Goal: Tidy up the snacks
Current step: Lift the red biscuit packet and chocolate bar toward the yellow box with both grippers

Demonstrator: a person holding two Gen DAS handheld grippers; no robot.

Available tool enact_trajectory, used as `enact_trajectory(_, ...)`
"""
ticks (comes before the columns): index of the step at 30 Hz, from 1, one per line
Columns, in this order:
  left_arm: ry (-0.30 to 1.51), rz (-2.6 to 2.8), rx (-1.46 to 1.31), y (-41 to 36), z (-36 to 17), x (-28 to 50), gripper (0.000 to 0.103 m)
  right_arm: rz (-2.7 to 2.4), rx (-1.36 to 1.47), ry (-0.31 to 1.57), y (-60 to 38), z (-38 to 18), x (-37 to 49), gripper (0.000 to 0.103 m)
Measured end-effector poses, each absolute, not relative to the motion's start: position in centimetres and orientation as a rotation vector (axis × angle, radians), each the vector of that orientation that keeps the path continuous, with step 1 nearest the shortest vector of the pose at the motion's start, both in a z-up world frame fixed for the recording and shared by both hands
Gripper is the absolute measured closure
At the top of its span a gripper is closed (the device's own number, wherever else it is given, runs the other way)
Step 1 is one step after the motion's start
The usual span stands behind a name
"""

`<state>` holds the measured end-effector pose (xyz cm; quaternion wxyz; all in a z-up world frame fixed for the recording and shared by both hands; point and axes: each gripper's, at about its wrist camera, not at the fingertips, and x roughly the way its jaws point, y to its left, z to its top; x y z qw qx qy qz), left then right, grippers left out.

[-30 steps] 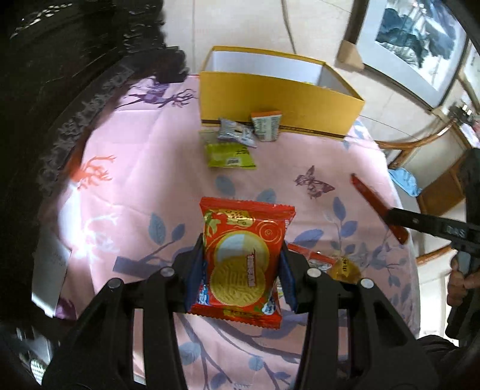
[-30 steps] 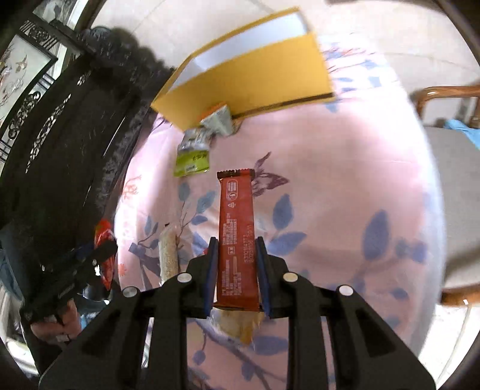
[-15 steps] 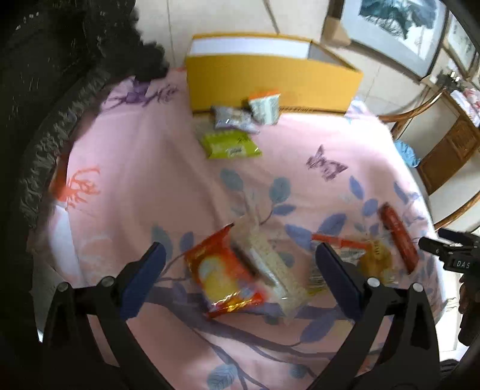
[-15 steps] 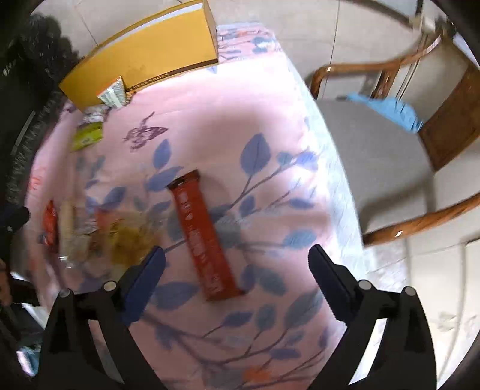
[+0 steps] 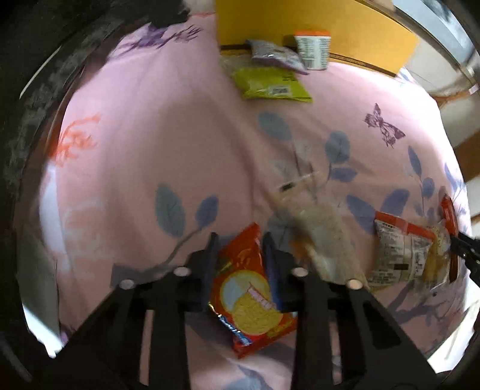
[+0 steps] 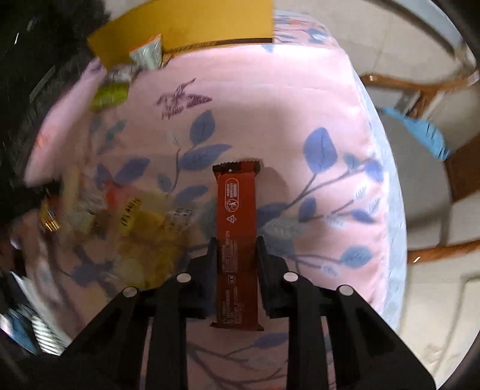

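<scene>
My left gripper (image 5: 240, 249) is shut on a red biscuit packet (image 5: 249, 294) low over the pink tablecloth (image 5: 156, 126). My right gripper (image 6: 235, 252) is shut on a long dark red snack bar (image 6: 237, 228), also low over the cloth. A yellow box (image 5: 354, 33) stands at the far edge, with a green packet (image 5: 270, 84), a silver-purple packet (image 5: 276, 54) and a small white-orange packet (image 5: 312, 49) in front of it. The box also shows in the right wrist view (image 6: 192, 27).
A clear wafer packet (image 5: 318, 222), a white-red packet (image 5: 399, 255) and a yellow wrapped sweet (image 5: 435, 264) lie near the left gripper. A wooden chair (image 6: 420, 168) with a blue cloth (image 6: 420, 132) stands right of the table. A dark carved wooden frame (image 5: 36, 99) borders the left.
Half a second ago both grippers were open above the snacks lying on the cloth. Now each has come down and closed on its snack again.
</scene>
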<state>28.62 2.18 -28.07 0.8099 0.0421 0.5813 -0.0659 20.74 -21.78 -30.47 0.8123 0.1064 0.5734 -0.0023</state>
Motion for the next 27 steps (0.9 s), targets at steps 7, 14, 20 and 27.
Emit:
enact_trajectory(7, 1.132, -0.186, 0.020, 3.8, -22.7, 25.9, 0.097, -0.005, 0.408, 1.091, -24.6, -25.4, 18.4, 0.079)
enact_trajectory(14, 1.170, -0.191, -0.029, 4.0, -23.6, 23.2, 0.012, 0.001, 0.401, 1.025, -25.4, -22.5, 17.8, 0.078)
enact_trajectory(20, 1.281, -0.140, -0.054, 2.0, -29.1, 24.0, 0.014, 0.054, 0.355, 1.087, -23.7, -22.7, 18.5, 0.078)
enact_trajectory(27, 1.212, -0.178, 0.035, 2.3, -23.9, 23.2, 0.059, 0.089, 0.369, 1.102, -23.3, -22.6, 17.8, 0.078)
